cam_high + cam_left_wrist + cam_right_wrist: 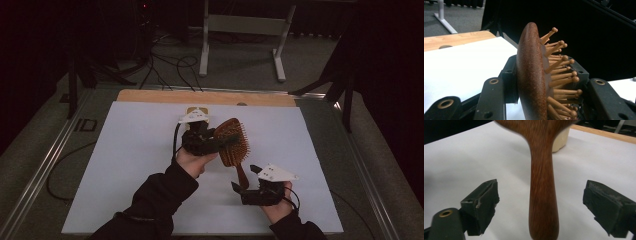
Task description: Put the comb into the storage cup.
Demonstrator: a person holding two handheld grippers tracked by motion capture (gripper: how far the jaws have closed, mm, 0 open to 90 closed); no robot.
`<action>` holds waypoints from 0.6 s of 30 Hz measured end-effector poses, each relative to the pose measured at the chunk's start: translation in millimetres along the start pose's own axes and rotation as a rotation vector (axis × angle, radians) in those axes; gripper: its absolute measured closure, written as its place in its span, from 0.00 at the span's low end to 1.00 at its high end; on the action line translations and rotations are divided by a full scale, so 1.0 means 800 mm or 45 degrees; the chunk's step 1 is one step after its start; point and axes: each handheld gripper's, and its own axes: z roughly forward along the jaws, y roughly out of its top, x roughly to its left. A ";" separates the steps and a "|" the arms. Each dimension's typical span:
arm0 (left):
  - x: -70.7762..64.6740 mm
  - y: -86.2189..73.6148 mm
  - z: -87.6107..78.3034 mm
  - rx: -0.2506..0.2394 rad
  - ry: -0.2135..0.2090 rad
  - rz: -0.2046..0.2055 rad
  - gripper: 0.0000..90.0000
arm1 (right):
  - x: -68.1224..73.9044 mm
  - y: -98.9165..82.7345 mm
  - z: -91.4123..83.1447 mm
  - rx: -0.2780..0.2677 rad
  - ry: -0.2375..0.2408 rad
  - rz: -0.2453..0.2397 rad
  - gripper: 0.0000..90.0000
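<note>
A wooden hairbrush [233, 141] with wooden pins is held up over the white sheet, head up and handle [242, 175] pointing down toward the person. My left gripper [222, 141] is shut on the brush head. In the left gripper view the head [531, 75] stands edge-on between the pads, with the pins pointing right. My right gripper [245, 179] sits near the sheet's front edge and is open. In the right gripper view the handle [542, 195] hangs midway between the pads [482, 205], which stand well apart from it on both sides.
A white sheet [125, 165] covers the table, and a bare wooden strip [150, 96] runs along its far edge. A small cream container [561, 140] stands on the sheet behind the brush. On the floor beyond are a metal stand [240, 25] and cables [165, 65].
</note>
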 end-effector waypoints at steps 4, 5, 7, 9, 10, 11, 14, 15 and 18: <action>0.004 0.005 -0.005 -0.005 0.017 0.015 0.60 | 0.000 -0.003 0.001 0.025 -0.048 -0.031 0.11; 0.007 0.007 -0.008 -0.009 0.025 0.013 0.60 | 0.000 -0.005 0.001 0.020 -0.098 -0.047 0.10; 0.009 0.009 -0.011 -0.018 0.034 0.010 0.61 | -0.002 -0.006 0.002 0.032 -0.086 -0.038 0.09; 0.011 0.011 -0.014 -0.023 0.044 0.011 0.60 | -0.003 -0.007 0.000 0.024 -0.068 -0.049 0.09; 0.011 0.011 -0.014 -0.023 0.044 0.011 0.60 | -0.003 -0.007 0.000 0.024 -0.068 -0.049 0.09; 0.013 0.014 -0.017 -0.024 0.053 0.017 0.60 | -0.003 -0.007 -0.002 0.021 -0.060 -0.051 0.09; 0.016 0.017 -0.020 -0.031 0.063 0.015 0.61 | -0.002 -0.006 -0.005 0.019 -0.058 -0.051 0.09; 0.019 0.020 -0.023 -0.038 0.073 0.016 0.60 | -0.003 -0.006 -0.006 0.024 -0.045 -0.052 0.09; 0.023 0.027 -0.029 -0.052 0.091 0.020 0.60 | -0.004 -0.006 -0.007 0.030 -0.042 -0.040 0.09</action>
